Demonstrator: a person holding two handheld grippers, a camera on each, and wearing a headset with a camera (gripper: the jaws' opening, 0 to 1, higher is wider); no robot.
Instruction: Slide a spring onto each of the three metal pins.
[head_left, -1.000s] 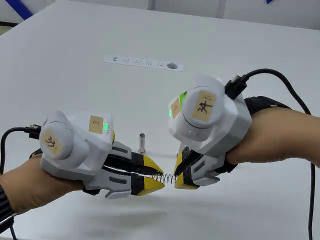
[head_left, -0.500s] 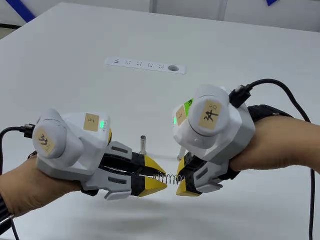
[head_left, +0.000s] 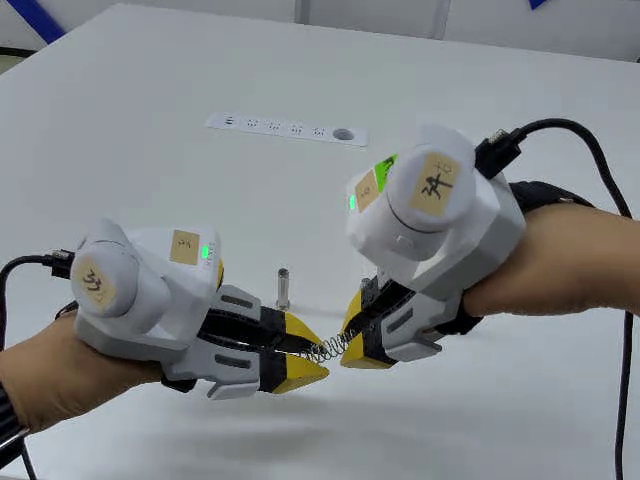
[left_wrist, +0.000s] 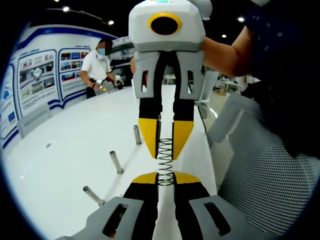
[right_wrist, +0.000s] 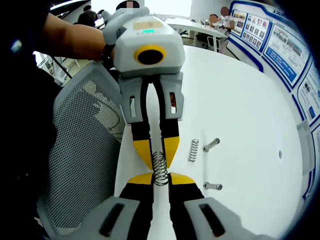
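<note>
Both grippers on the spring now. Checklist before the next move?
1. Spring gripped: ok, left gripper and right gripper each shut on one end.
2. Spring unkinked: ok.
3. Three pins bare: ok.
4. An open spring end to go over a pin: not ok, both ends are clamped.
5. Spring lined up with a pin: not ok, it hangs apart from them.
6. Spare springs: one spare spring on the table; a third, cannot tell.

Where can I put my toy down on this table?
There is lots of bare table between the power strip and the upright pin, and more beyond the strip on the far side. It's crowded at the near side, where the left gripper and right gripper pinch one spring.
</note>
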